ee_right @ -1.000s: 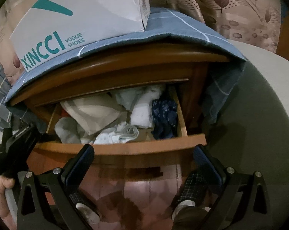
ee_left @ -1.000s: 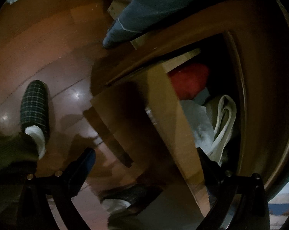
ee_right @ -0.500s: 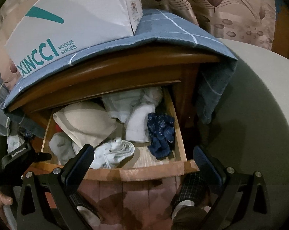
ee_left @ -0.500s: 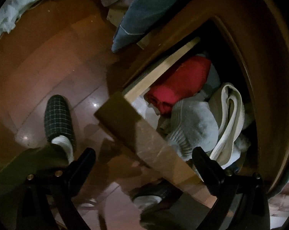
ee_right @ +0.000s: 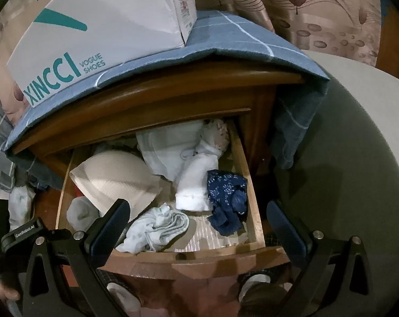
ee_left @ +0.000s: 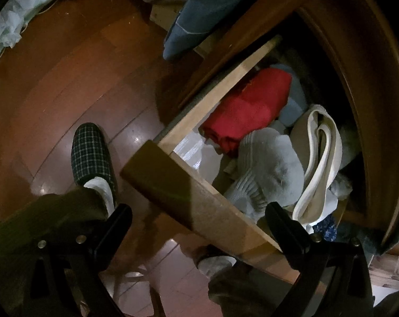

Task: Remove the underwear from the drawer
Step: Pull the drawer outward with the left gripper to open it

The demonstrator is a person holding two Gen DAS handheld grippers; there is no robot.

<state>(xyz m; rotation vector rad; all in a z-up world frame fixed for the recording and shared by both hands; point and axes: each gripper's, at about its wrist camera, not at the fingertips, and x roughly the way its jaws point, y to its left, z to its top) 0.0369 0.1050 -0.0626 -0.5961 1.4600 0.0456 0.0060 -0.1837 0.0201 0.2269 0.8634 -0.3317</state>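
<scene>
Drawer (ee_right: 159,257) of the wooden nightstand (ee_right: 173,97) stands pulled out, so the step in hand looks like choosing a piece and reaching in; nothing lifted yet. Right claw (ee_right: 196,227) hovers above the drawer's front edge, fingers spread wide, holding nothing. Left claw (ee_left: 196,227) sits off the drawer's left front corner, also spread and empty, over the front panel. Contents are a loose jumble: dark blue patterned piece (ee_right: 227,200) at the right side, probably the underwear, touching a folded white cloth (ee_right: 195,182); crumpled pale blue piece (ee_right: 159,228) near the front; beige folded item (ee_right: 115,179) left of centre; grey sock (ee_left: 268,169) and red cloth (ee_left: 249,108) at the left end. Which items count as underwear can't be fully told. Next move calls for dropping the right claw onto the blue piece and pinching only its fabric, clear of the white cloth and the drawer wall. Blue checked cloth (ee_right: 239,42) covers the nightstand top with a white shoe box (ee_right: 101,23) on it. Glossy wood floor (ee_left: 67,79), dim room, patterned curtain behind, person's plaid slipper (ee_left: 92,155) beside the drawer.
</scene>
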